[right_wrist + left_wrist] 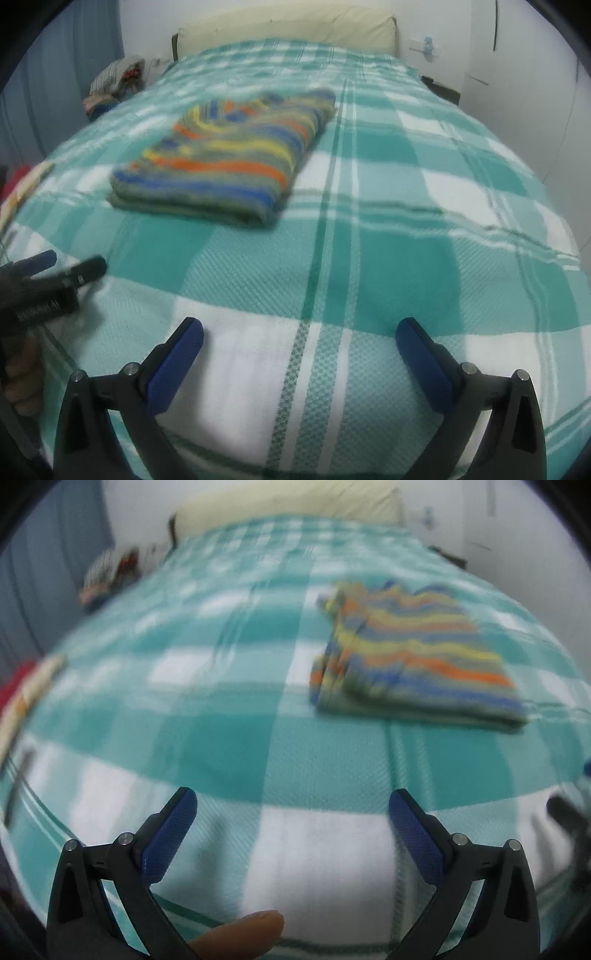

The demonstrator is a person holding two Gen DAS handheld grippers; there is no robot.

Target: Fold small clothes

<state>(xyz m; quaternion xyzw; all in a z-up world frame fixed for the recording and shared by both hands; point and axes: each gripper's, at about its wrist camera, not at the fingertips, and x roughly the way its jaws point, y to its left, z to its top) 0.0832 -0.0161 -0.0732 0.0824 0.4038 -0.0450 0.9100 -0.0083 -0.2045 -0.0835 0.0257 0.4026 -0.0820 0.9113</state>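
Observation:
A small garment with orange, yellow, blue and grey stripes [413,657] lies folded flat on the teal and white checked bedspread [229,709]. It also shows in the right wrist view [229,158]. My left gripper [293,805] is open and empty, low over the near part of the bed, well short of the garment. My right gripper [300,332] is open and empty too, also near the bed's front. The left gripper shows at the left edge of the right wrist view [55,269].
A cream headboard cushion [288,29] stands at the far end of the bed. A heap of clothes [114,85] lies at the far left beside the bed. White walls and a cupboard door [517,74] are on the right. Red and cream items [26,690] lie at the left edge.

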